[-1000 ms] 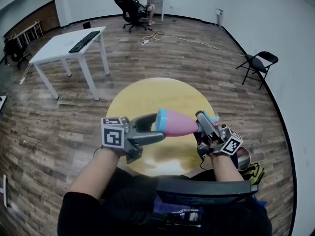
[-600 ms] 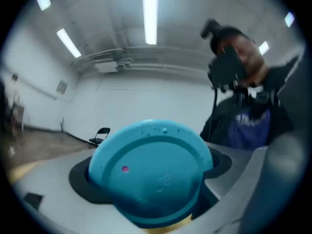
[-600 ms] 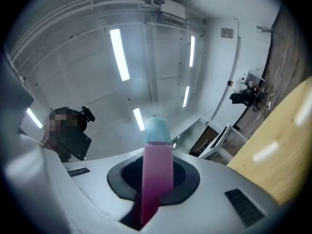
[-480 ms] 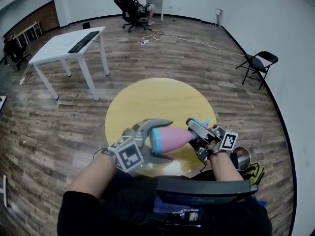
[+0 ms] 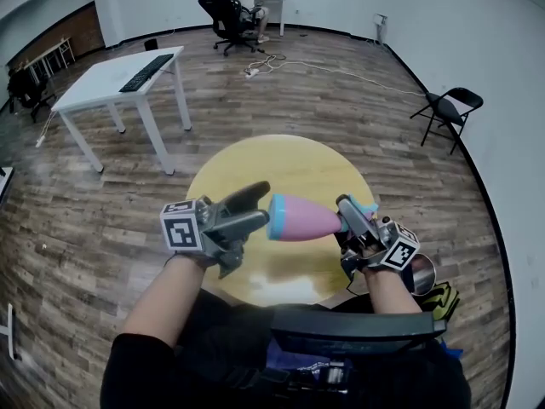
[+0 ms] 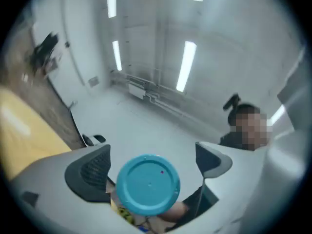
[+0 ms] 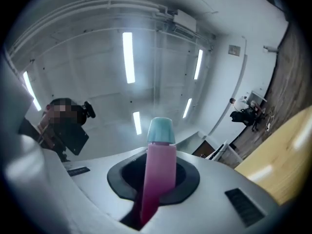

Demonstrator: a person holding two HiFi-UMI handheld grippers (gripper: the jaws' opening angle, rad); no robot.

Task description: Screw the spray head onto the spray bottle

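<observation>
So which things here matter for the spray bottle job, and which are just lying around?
In the job: spray bottle, spray head, left tongs, right tongs.
Lying about: white desk, keyboard, folding chair.

A round yellow table (image 5: 281,164) stands on a brown wood-plank floor (image 5: 85,211). To its far left is a white rectangular desk (image 5: 102,82) with a black keyboard (image 5: 146,72) along its right edge. A black folding chair (image 5: 447,113) stands by the right wall. At the far wall a person sits on a black office chair (image 5: 223,17), and white cables (image 5: 341,71) trail across the floor nearby.
</observation>
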